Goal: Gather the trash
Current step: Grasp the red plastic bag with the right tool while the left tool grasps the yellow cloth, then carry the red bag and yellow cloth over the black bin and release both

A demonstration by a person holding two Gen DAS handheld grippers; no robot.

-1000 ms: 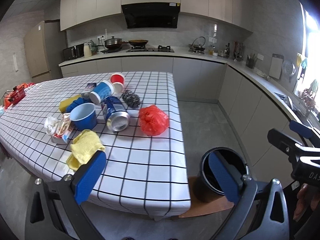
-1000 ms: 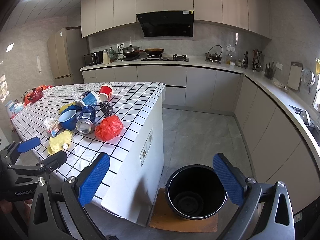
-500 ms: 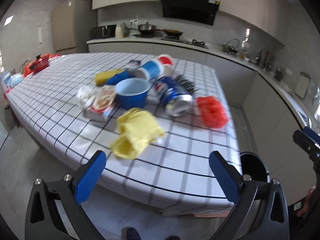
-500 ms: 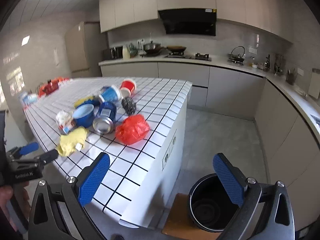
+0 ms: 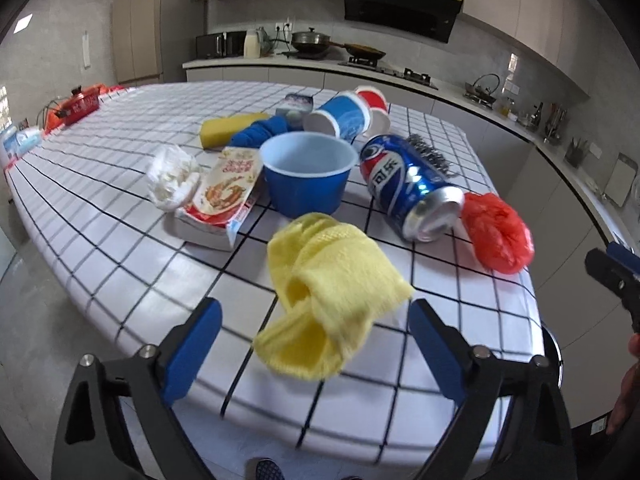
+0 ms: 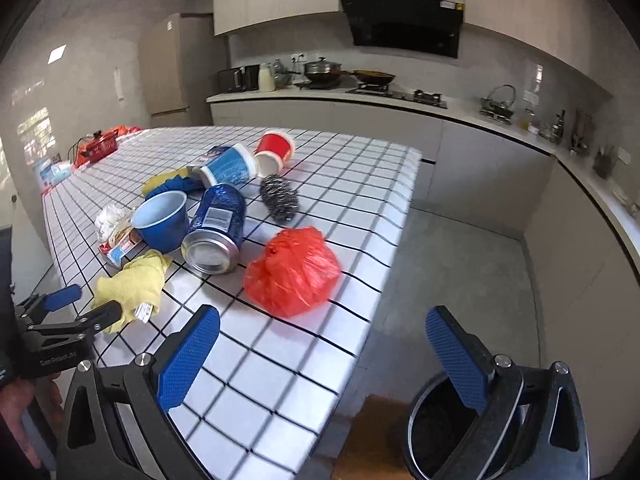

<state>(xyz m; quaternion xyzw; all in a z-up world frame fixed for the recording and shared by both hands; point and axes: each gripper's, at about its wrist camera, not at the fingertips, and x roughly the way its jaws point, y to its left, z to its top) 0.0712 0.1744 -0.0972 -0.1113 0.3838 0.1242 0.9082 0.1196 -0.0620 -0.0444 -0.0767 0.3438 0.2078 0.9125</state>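
Blue-padded, the left gripper stands spread, its jaws having just narrowed a little, flanking the yellow cloth on the checked table without pressing it. The right gripper gapes empty beside the red bag. Both have closed in on the table since earlier. The blue can bears Pepsi's Chinese lettering.

Glossy metal can, crinkled plastic bag, soft yellow cloth
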